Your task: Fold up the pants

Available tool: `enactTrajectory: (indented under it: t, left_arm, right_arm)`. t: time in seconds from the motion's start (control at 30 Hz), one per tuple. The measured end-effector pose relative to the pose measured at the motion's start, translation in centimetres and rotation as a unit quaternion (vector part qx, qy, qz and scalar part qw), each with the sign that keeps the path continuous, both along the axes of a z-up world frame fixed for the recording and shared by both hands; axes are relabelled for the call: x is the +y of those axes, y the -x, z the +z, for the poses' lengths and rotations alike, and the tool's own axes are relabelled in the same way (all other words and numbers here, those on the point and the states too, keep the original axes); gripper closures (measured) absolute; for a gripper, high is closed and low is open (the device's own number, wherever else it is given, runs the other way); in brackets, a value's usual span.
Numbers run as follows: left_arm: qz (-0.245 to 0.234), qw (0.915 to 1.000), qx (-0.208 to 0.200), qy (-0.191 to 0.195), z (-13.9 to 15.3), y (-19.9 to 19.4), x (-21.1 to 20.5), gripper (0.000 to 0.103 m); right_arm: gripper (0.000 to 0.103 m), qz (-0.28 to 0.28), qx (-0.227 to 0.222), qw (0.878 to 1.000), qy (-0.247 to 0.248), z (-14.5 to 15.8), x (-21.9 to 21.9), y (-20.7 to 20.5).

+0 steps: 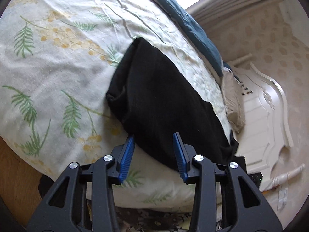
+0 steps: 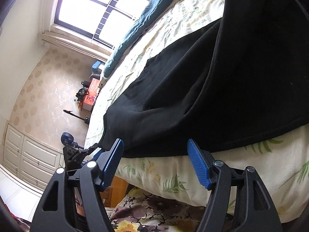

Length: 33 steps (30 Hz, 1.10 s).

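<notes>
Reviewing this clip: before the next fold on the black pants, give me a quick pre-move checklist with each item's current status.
1. Left gripper open, nothing pinched: ok.
2. Right gripper open, nothing pinched: ok.
3. Black pants lie on the floral bedcover, already doubled over: ok.
4. Near hem within both grippers' line: ok; it lies just ahead of the blue fingers.
5. Layers aligned edge to edge: cannot tell; the upper layer sits angled over the lower in the right wrist view.
6. Far end flat: not ok, it looks bunched.

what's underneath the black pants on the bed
The black pants lie on a cream leaf-print bedspread. Whatever lies directly beneath the cloth is covered and cannot be seen.
</notes>
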<state>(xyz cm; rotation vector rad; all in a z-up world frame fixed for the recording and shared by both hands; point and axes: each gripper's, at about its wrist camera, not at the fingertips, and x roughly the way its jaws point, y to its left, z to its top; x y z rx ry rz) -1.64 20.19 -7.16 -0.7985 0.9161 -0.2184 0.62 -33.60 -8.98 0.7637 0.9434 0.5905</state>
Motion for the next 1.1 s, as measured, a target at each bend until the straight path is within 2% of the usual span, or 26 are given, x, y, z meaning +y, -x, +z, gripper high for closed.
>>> enactTrajectory:
  t: [0.3,0.4,0.47,0.63,0.77,0.8,0.83,0.87,0.9,0.93,1.03,1.1]
  left_arm:
    - [0.032,0.9994,0.009,0.012,-0.3,-1.3,-0.1,0.064]
    - [0.052,0.9983,0.0,-0.024,0.9,-1.1,-0.5,0.065]
    - [0.058,0.9968,-0.003,-0.055,1.4,-1.3,-0.7,0.085]
    - [0.044,0.9976,0.012,-0.053,0.7,-2.9,-0.5,0.088]
    - [0.029,0.9983,0.024,-0.045,-0.3,-3.8,-1.0,0.091]
    - [0.031,0.9983,0.026,-0.043,-0.4,-3.9,-1.0,0.092]
    - [0.033,0.9983,0.028,-0.04,-0.6,-3.9,-0.9,0.094]
    - [0.036,0.9983,0.029,-0.034,-0.8,-3.9,-0.7,0.095]
    - [0.038,0.9985,0.031,-0.025,-0.9,-4.0,-0.5,0.095]
    - [0.038,0.9985,0.033,-0.02,-1.0,-4.0,-0.4,0.095]
    - [0.035,0.9986,0.031,-0.025,-0.8,-4.2,0.0,0.096]
    - [0.035,0.9985,0.027,-0.033,-0.3,-4.2,0.3,0.096]
  right_arm:
    - [0.035,-0.024,0.016,0.999,-0.027,-0.4,-1.6,0.1]
    - [0.035,-0.028,0.023,0.999,-0.036,-0.5,-1.7,-0.2]
    - [0.035,-0.034,0.029,0.998,-0.043,-0.7,-1.7,-0.2]
    - [0.035,-0.054,0.052,0.995,-0.063,-1.5,-1.7,-0.6]
    - [0.035,-0.069,0.058,0.995,-0.052,-1.4,-1.4,-0.8]
    - [0.038,-0.074,0.059,0.995,-0.045,-1.3,-1.3,-0.8]
    - [0.051,-0.083,0.061,0.994,-0.028,-1.2,-1.2,-0.9]
    - [0.058,-0.086,0.063,0.994,-0.015,-1.1,-1.0,-1.1]
    - [0.07,-0.089,0.064,0.994,-0.009,-1.3,-1.0,-1.2]
    - [0.086,-0.09,0.068,0.994,-0.005,-1.6,-1.0,-1.5]
    - [0.095,-0.1,0.068,0.992,-0.026,-1.5,-1.1,-1.1]
    - [0.096,-0.1,0.049,0.993,-0.024,-0.6,-1.0,-0.3]
